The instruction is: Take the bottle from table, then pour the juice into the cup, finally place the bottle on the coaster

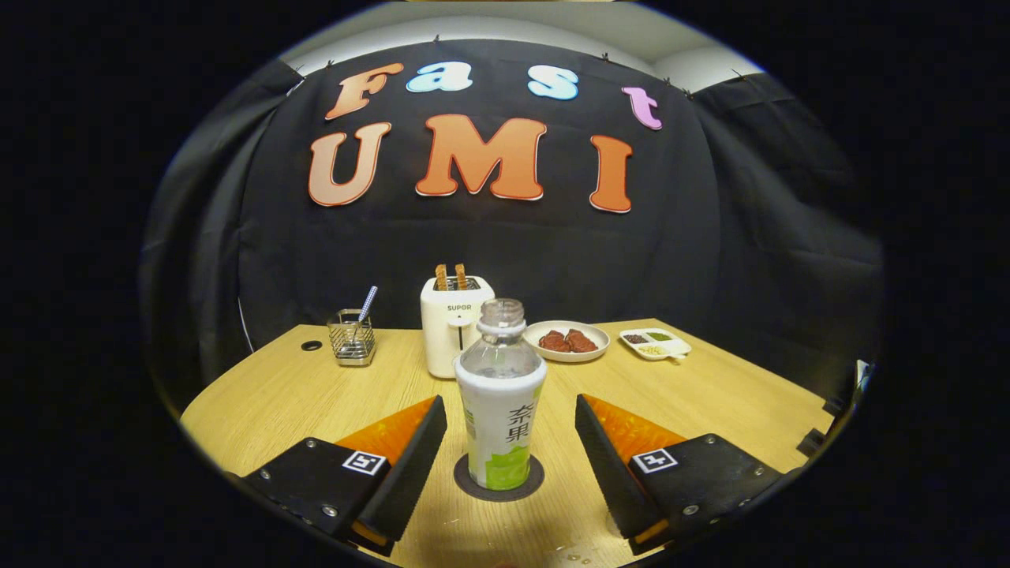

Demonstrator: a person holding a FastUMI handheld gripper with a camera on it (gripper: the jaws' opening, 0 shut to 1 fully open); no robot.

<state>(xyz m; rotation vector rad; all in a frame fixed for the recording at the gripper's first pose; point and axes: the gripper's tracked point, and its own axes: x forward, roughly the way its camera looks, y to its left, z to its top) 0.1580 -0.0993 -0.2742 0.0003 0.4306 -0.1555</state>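
gripper view, bottle (500,394) upright on coaster (499,478), between open tongs (510,442)

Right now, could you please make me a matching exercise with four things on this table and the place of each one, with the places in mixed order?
Things:
1. bottle
2. toaster
3. wire basket
4. plate of meat

Places:
A. far on the table, beyond the left finger of the open gripper, with a striped straw in it
B. just behind the bottle, with two slices sticking up
C. upright on the dark coaster, between the fingers, apart from both
D. beside the toaster, next to the small divided dish

Pairs: 1-C, 2-B, 3-A, 4-D
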